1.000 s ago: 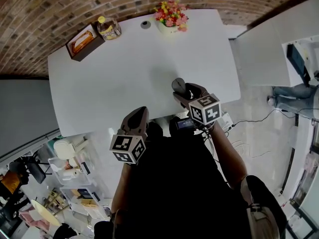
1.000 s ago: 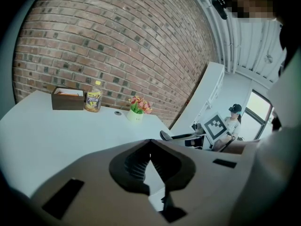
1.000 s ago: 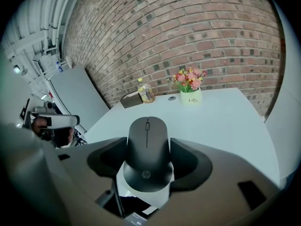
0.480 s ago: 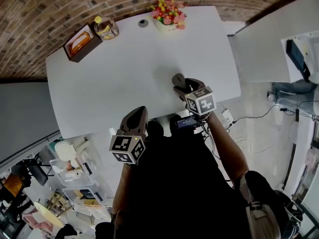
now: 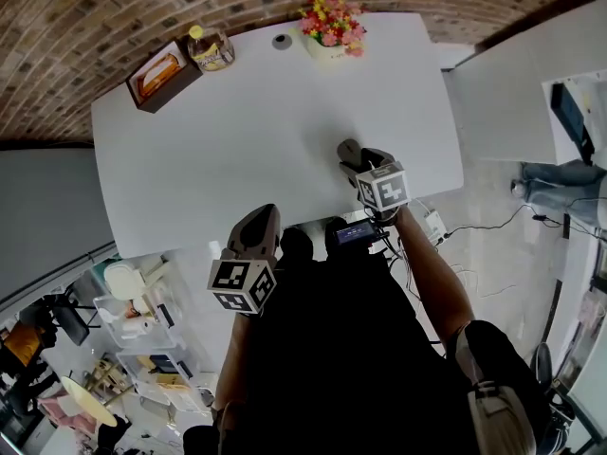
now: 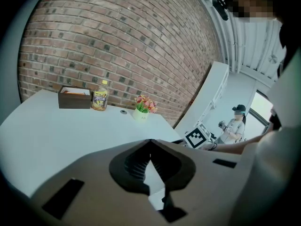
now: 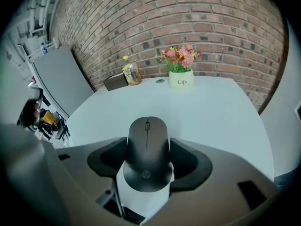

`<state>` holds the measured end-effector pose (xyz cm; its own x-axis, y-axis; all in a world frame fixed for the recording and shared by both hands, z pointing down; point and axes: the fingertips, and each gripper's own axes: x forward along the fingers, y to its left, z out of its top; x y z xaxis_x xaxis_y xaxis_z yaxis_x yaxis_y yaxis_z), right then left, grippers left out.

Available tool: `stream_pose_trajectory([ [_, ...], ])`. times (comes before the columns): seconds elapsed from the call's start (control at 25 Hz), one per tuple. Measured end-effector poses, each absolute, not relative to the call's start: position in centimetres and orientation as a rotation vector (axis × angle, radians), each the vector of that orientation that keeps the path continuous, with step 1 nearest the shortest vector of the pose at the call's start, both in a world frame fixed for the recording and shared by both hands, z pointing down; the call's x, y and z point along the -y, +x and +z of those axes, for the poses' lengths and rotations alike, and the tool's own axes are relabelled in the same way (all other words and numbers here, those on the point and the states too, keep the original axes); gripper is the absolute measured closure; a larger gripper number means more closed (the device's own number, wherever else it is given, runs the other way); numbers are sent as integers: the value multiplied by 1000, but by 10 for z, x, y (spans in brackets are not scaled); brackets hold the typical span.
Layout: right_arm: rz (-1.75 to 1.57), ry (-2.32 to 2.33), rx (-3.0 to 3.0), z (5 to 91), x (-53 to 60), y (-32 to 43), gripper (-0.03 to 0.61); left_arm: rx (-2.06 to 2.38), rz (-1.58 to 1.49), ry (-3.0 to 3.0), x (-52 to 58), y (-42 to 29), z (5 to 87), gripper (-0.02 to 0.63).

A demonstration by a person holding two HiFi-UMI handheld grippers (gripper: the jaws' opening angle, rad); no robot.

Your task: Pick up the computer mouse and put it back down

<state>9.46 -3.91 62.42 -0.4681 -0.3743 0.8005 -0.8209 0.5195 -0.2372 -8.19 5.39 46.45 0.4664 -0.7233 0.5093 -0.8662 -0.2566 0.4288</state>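
White table; box, bottle, flower pot at far edge; mouse near front, contact unclear.

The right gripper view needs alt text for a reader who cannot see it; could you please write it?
A dark computer mouse sits between the jaws of the right hand-held gripper, pads against its sides, over a white table. Behind stand a flower pot, a bottle and a brick wall.
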Motion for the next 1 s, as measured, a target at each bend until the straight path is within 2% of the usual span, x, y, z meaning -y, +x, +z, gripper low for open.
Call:
stream_pose_trajectory([
  [1.0, 772, 964, 1913, 668, 60, 119, 275, 1371, 269, 1971, -60, -95, 470, 600],
])
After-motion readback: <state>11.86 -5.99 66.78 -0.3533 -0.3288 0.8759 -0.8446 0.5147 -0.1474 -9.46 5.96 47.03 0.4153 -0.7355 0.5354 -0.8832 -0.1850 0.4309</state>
